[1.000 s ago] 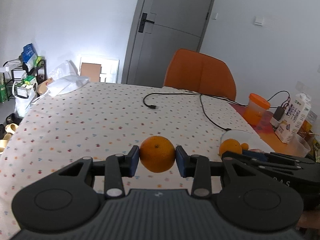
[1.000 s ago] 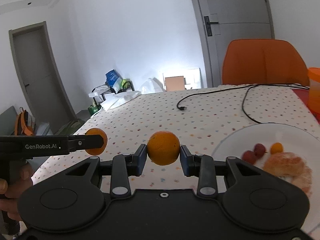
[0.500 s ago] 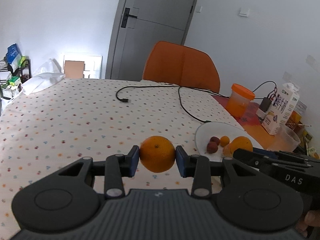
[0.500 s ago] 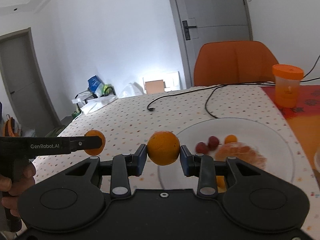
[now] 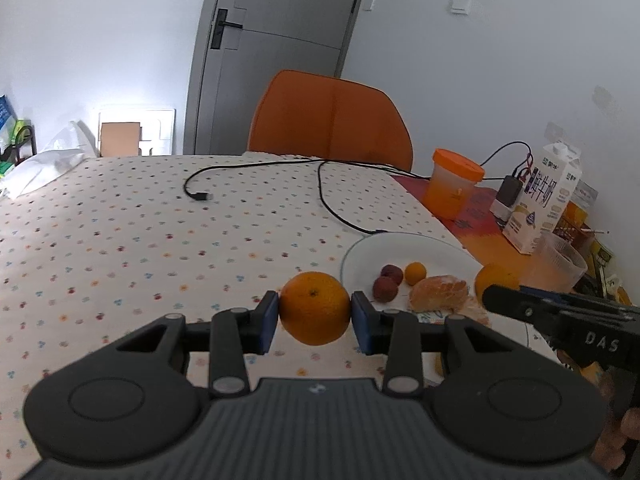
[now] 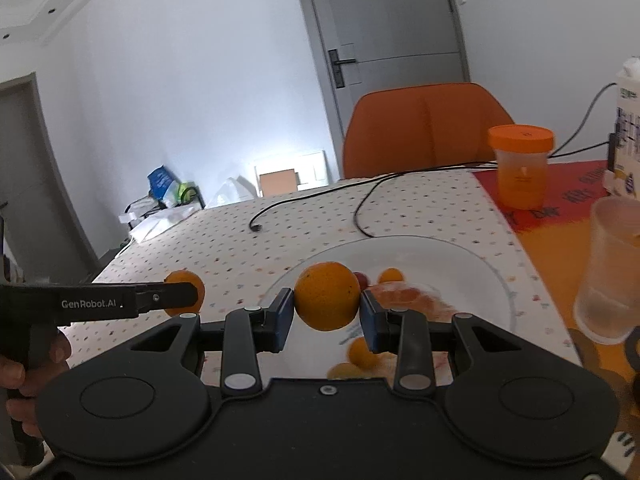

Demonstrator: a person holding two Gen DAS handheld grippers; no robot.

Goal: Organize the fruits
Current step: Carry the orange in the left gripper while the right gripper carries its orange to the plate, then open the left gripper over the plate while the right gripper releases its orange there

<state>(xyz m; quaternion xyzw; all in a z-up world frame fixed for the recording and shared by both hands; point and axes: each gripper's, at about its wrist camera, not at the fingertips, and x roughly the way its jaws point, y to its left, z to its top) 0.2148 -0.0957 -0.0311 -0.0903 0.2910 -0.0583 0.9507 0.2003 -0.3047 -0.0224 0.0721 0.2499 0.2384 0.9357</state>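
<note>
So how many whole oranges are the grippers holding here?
2. One orange is clamped in the left gripper; the other orange sits in the right gripper above the plate.

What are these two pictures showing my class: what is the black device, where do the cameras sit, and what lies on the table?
No robot here: a person holds one black two-finger tool in each hand, each carrying a camera looking forward along its fingers. The left tool grips a round orange fruit; the right tool grips another orange. Each view shows the other tool at its edge. On the dotted tablecloth lies a white plate with small fruits and peeled segments. An orange-lidded jar and a milk carton stand beyond.
</note>
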